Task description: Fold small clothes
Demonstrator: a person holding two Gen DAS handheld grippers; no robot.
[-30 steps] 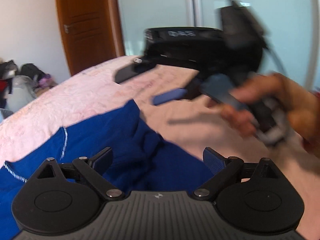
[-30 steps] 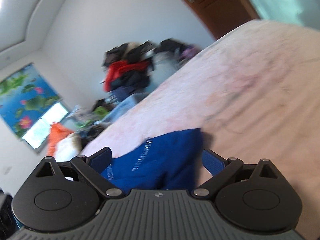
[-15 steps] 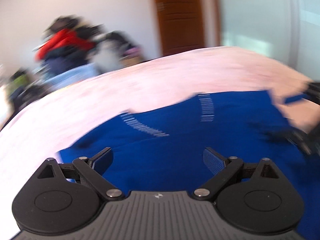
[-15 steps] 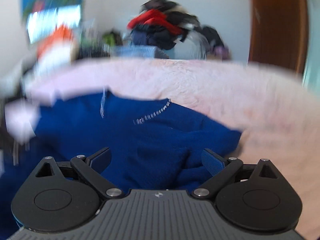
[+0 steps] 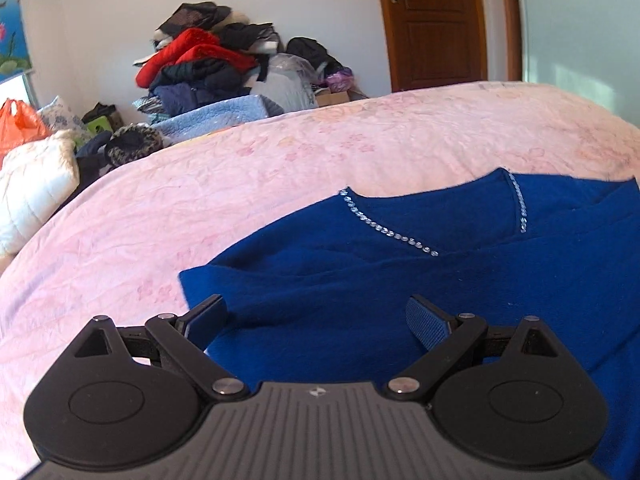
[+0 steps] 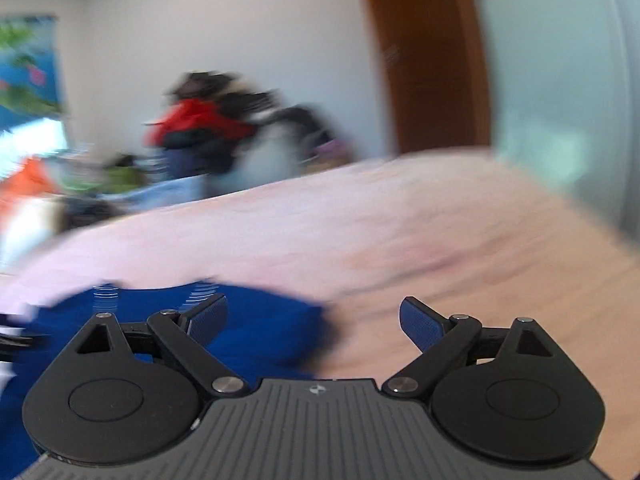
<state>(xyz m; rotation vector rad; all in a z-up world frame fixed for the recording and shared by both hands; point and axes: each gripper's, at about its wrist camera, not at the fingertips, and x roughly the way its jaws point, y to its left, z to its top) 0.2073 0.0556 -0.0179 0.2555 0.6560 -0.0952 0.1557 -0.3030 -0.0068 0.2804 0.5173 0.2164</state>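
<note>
A royal-blue top point(image 5: 400, 280) with rows of small clear stones at the neckline lies on the pink bedspread point(image 5: 280, 168). My left gripper point(image 5: 316, 320) is open and empty, just above the garment's near left edge. In the blurred right wrist view the same blue top point(image 6: 260, 324) lies at the lower left. My right gripper point(image 6: 314, 318) is open and empty over the garment's right edge, its right finger over bare bedspread point(image 6: 440, 232).
A heap of red, black and grey clothes point(image 5: 216, 64) is stacked against the far wall. A white pillow point(image 5: 32, 188) and an orange bag point(image 5: 16, 124) sit at the left. A brown wooden door point(image 5: 436, 20) stands behind the bed.
Both views have swung across the room. The left view has settled on the garment's neckline. The right gripper has moved right, so the blue top now sits at its lower left.
</note>
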